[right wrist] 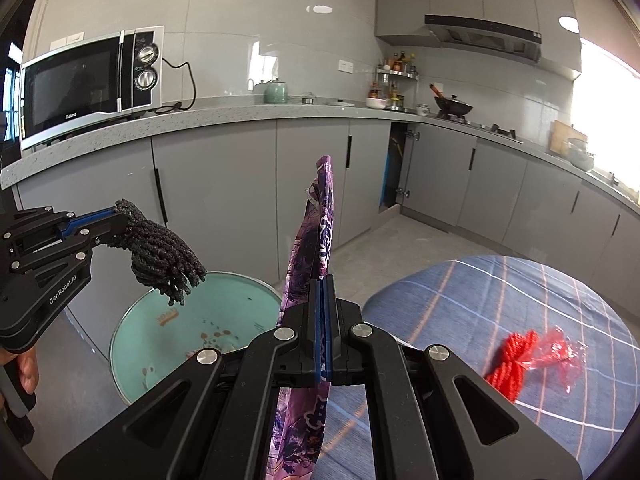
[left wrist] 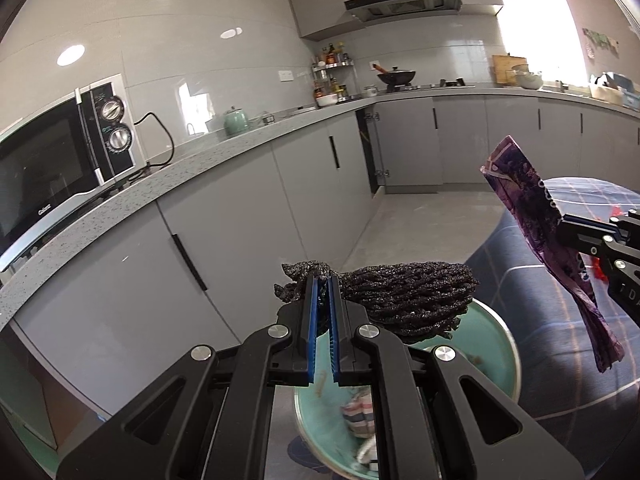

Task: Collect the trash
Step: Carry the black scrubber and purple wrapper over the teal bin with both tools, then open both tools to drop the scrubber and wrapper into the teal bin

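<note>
The left gripper (left wrist: pixel 323 284) is clamping its blue pads together on one end of a bundle of dark, glittery cord (left wrist: pixel 416 300), and the rest of the bundle is drooping off to the side, hanging just above a round teal bin (left wrist: pixel 500 344). In the right wrist view the same gripper (right wrist: pixel 116 216) is reaching in from the left, the cord (right wrist: pixel 164 256) dangling over the open mouth of the bin (right wrist: pixel 132 344), and a hand (right wrist: pixel 24 372) is gripping its handle at the lower left edge.

The right gripper (right wrist: pixel 322 280) is pinching a crumpled purple wrapper (right wrist: pixel 316 232), with its jaws pressed tight on it. The wrapper is standing up above the pads and also trailing down below them. From the left wrist view the right gripper (left wrist: pixel 568 232) is coming in from the right edge, holding the wrapper (left wrist: pixel 532 208) in the air, beside the bin and apart from the cord.

A bench with a blue checked cloth (right wrist: pixel 520 292) is sitting to the right of the bin. A bundle of red cord (right wrist: pixel 512 364) is lying on it, touching a piece of red plastic film (right wrist: pixel 564 352).

Behind, a grey counter (right wrist: pixel 248 114) is carrying a microwave (right wrist: pixel 80 80).
</note>
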Motion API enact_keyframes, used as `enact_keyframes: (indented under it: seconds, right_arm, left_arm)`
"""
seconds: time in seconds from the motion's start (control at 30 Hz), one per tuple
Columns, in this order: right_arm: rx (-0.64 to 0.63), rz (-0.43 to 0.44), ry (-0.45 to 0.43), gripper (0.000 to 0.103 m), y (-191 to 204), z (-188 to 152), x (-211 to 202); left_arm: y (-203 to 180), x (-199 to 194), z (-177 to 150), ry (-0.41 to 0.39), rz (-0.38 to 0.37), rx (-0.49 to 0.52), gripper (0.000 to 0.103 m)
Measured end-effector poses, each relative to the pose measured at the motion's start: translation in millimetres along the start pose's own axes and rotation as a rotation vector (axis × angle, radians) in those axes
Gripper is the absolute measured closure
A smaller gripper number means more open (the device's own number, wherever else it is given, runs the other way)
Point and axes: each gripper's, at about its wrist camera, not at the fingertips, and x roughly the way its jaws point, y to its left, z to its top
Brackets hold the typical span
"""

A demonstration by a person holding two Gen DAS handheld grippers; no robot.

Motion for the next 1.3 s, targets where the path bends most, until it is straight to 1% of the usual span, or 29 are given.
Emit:
enact_keyframes:
  seconds: [0.2,0.4,0.7,1.3]
  right_arm:
    - [-0.018,0.019,0.002,0.101,12,3,10]
    - [-0.032,0.031,0.004,0.101,21,6,19]
    - [-0.046,0.046,0.003,0.101,29,6,25]
    - [-0.063,0.068,0.014,0.101,42,7,36]
  left_arm:
    - [13,8,-3,0.011,0.043,-0.005,0.097]
    - [22,15,-7,0.026,0.062,-0.015,0.097]
    - [23,16,-9,0.032,0.101,-0.002,0.097]
    - [27,22,-11,0.040,0.095,-0.004,0.097]
